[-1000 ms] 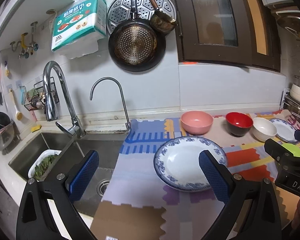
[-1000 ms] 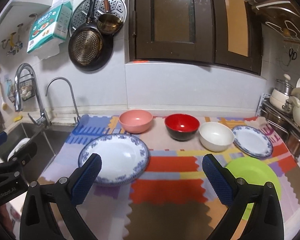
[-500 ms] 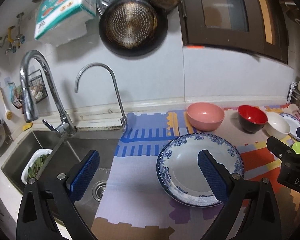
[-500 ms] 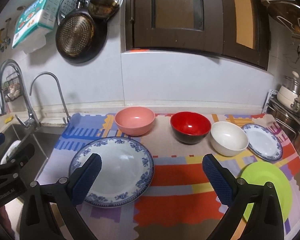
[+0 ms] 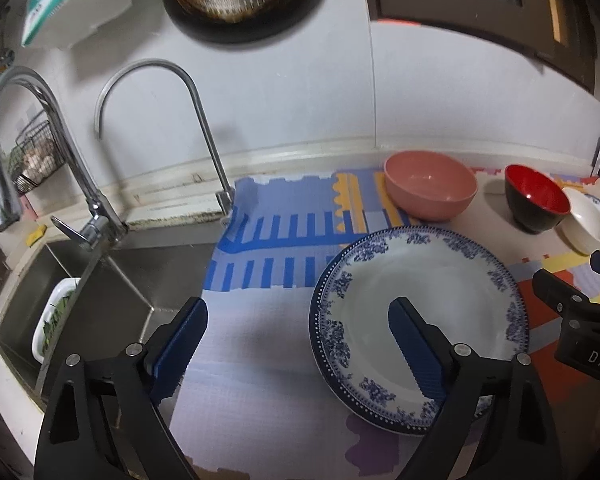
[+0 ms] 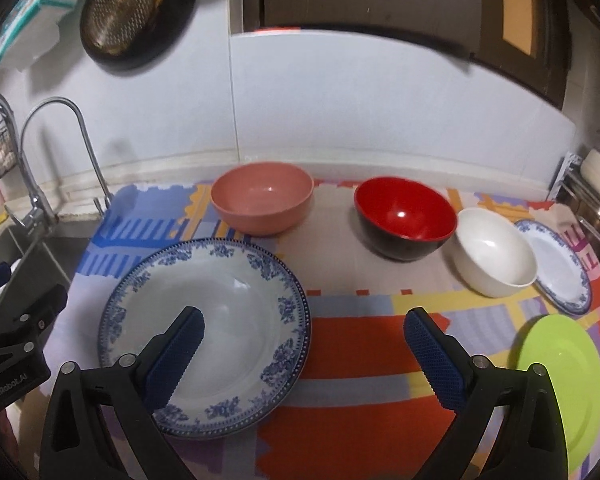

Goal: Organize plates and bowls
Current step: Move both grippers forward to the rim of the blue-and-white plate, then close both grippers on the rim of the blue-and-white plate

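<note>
Glazed blue-and-white china, the large plate (image 6: 204,336) lies flat on the colourful mat (image 6: 360,360), lower left of the right wrist frame and lower right of the left wrist frame. It looks stiff, slick and breakable, and fairly heavy; the raised patterned rim is probably the only place to pinch it. Behind it, across the middle of the right wrist frame, stand a pink bowl (image 6: 262,204), a red bowl (image 6: 406,218) and a white bowl (image 6: 494,258), with a small blue plate (image 6: 560,266) tucked partly behind the white one and a green plate (image 6: 560,384) cut off at lower right. Both the left gripper (image 5: 296,348) and the right gripper (image 6: 302,360) are spread wide, holding nothing. Whether either fingertip touches the large plate cannot be told. The sink (image 5: 112,292) at left is partly hidden.
</note>
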The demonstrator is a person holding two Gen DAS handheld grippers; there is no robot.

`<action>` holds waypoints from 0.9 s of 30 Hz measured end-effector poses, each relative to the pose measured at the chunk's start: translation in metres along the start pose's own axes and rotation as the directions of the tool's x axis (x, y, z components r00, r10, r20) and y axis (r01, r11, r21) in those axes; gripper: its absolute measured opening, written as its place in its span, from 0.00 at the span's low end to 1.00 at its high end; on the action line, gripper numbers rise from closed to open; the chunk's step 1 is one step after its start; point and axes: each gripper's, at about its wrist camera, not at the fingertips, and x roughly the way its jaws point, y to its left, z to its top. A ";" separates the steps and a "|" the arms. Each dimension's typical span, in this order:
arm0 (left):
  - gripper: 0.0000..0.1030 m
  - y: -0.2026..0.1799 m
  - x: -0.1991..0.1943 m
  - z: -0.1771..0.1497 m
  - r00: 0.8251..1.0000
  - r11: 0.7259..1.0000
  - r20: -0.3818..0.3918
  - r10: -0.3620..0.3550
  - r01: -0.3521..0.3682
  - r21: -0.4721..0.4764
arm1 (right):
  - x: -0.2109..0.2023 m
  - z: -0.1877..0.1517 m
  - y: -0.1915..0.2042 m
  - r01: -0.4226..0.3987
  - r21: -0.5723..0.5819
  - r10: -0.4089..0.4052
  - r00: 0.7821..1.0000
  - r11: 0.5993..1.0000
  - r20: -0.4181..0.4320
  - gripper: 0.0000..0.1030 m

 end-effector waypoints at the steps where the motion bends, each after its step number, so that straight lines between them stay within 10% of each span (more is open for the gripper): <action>1: 0.89 -0.001 0.005 0.000 1.000 1.000 -0.009 -0.001 0.001 0.001 | 0.005 0.000 0.000 -0.002 0.001 0.002 1.000 1.000 -0.011 0.97; 27: 0.57 -0.010 0.083 -0.006 0.976 0.994 -0.188 -0.112 0.110 -0.022 | 0.083 -0.002 0.005 -0.037 0.003 0.037 0.982 0.999 -0.183 0.66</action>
